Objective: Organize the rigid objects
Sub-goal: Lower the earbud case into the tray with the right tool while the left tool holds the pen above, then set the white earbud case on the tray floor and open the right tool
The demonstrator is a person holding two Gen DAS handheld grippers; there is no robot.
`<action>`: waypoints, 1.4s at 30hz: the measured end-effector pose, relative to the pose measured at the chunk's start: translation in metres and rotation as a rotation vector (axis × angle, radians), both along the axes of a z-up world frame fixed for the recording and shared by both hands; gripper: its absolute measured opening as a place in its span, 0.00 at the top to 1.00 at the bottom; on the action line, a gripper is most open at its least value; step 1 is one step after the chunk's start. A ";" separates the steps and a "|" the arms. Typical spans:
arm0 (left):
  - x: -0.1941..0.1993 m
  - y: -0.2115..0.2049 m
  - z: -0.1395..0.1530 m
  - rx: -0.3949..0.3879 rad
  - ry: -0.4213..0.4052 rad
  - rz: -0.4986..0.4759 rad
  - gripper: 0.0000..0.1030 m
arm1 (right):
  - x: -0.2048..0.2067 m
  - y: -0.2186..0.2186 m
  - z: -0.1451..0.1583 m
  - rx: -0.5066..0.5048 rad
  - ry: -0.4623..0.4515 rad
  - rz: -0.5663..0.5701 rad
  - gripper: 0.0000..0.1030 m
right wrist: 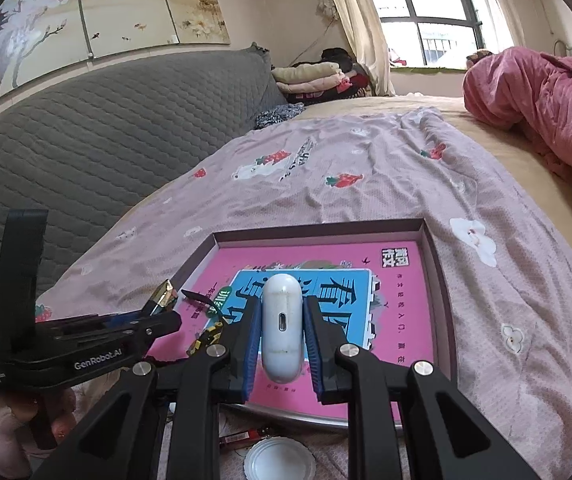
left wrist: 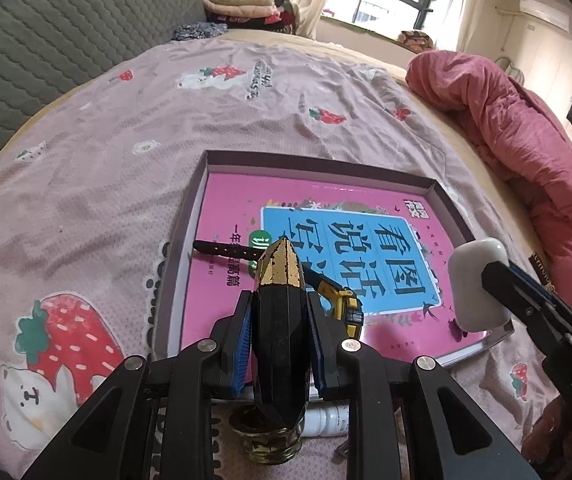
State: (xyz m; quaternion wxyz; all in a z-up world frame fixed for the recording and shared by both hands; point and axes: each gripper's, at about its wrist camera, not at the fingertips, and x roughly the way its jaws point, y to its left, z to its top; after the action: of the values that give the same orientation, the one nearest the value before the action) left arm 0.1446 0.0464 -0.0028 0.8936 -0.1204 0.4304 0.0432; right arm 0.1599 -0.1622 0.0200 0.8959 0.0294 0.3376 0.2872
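My left gripper (left wrist: 279,308) is shut on a black and gold faceted bottle (left wrist: 280,312), held over the near edge of a shallow box (left wrist: 317,162) on the bed. Inside the box lies a pink and blue book (left wrist: 230,204), with a black strap (left wrist: 226,250) and a yellow toy vehicle (left wrist: 343,304) on it. My right gripper (right wrist: 282,312) is shut on a white earbud case (right wrist: 282,328), also above the box (right wrist: 317,229) and its book (right wrist: 401,312). The case (left wrist: 479,284) shows at the right of the left wrist view. The left gripper (right wrist: 158,312) appears at the left of the right wrist view.
A pink strawberry-print sheet (left wrist: 126,152) covers the bed. A rolled pink quilt (left wrist: 525,136) lies at the right, and a grey quilted headboard (right wrist: 86,152) at the left. A white bottle (left wrist: 331,420) and a white lid (right wrist: 280,460) lie near the box's front edge.
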 end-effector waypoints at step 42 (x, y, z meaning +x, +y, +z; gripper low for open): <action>0.014 -0.002 -0.032 -0.002 0.091 -0.015 0.76 | 0.020 -0.002 -0.047 0.064 0.259 -0.005 0.79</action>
State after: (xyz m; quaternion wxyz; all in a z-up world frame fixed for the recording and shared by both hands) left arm 0.1590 0.0444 -0.0344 0.8732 -0.1160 0.4714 0.0417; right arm 0.1799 -0.1640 -0.0275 0.8443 0.0956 0.4409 0.2893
